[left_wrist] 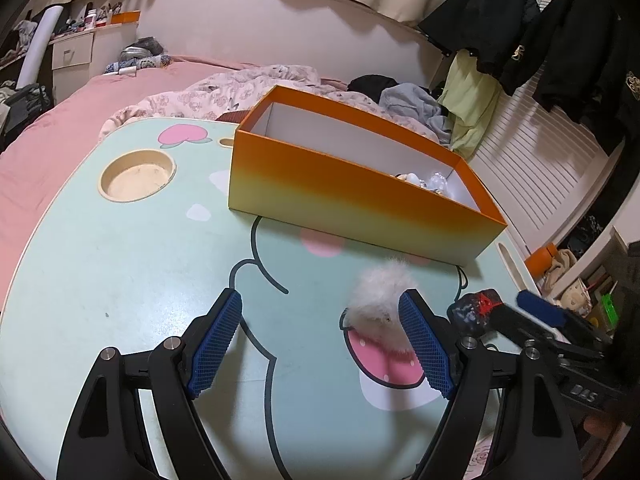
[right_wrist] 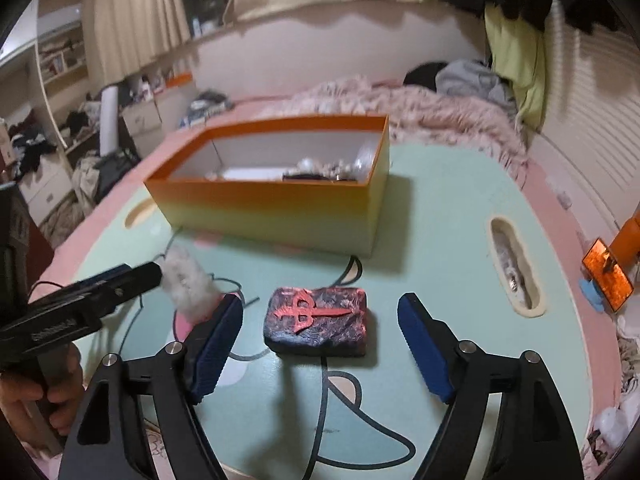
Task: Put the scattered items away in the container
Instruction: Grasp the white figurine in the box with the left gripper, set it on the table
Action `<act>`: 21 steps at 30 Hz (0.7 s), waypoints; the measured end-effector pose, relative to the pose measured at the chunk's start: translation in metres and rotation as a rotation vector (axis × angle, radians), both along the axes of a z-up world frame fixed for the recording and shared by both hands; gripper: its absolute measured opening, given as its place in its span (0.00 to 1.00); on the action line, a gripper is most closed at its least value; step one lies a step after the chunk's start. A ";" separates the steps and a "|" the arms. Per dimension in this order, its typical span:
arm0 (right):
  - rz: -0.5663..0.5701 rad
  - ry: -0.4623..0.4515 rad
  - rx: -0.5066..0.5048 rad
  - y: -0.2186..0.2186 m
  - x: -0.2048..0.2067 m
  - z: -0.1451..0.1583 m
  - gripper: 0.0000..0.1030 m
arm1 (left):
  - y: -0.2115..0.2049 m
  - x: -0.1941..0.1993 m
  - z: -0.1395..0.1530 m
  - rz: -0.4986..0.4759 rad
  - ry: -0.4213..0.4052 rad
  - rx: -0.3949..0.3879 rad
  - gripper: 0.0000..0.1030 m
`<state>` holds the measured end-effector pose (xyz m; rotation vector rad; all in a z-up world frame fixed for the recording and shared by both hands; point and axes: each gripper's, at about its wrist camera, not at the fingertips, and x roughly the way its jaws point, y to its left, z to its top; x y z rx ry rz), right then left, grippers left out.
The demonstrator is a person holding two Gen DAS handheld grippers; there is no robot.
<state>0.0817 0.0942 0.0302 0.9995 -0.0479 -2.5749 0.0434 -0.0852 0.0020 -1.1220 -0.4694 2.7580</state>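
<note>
Left wrist view: left tool released, white fluffy pompom on mint-green bench, partly hidden behind one pad. Orange cardboard box contents mostly hidden.

Right wrist view: right tool released, straddling dark rectangular block with red emblem, long axis crosswise; slightly blurred.

Small items in the orange box too blurred to name; white fluffy ball partly hidden behind a blue finger pad; desk near edge cut off
</note>
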 end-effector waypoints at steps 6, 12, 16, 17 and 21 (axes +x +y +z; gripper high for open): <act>0.018 0.023 -0.017 -0.005 0.006 0.004 0.78 | -0.004 0.001 0.007 -0.002 0.022 -0.011 0.78; 0.027 0.021 -0.011 -0.004 0.006 0.002 0.78 | -0.012 -0.009 0.041 -0.022 0.065 -0.069 0.78; 0.042 0.023 -0.051 -0.001 0.008 0.003 0.78 | -0.012 -0.040 0.075 -0.052 0.076 -0.148 0.78; 0.038 0.021 -0.059 0.000 0.008 0.003 0.78 | -0.010 -0.047 0.079 -0.069 0.066 -0.153 0.78; 0.016 0.005 -0.095 0.008 0.006 0.000 0.63 | 0.011 -0.093 0.086 -0.197 -0.051 -0.104 0.78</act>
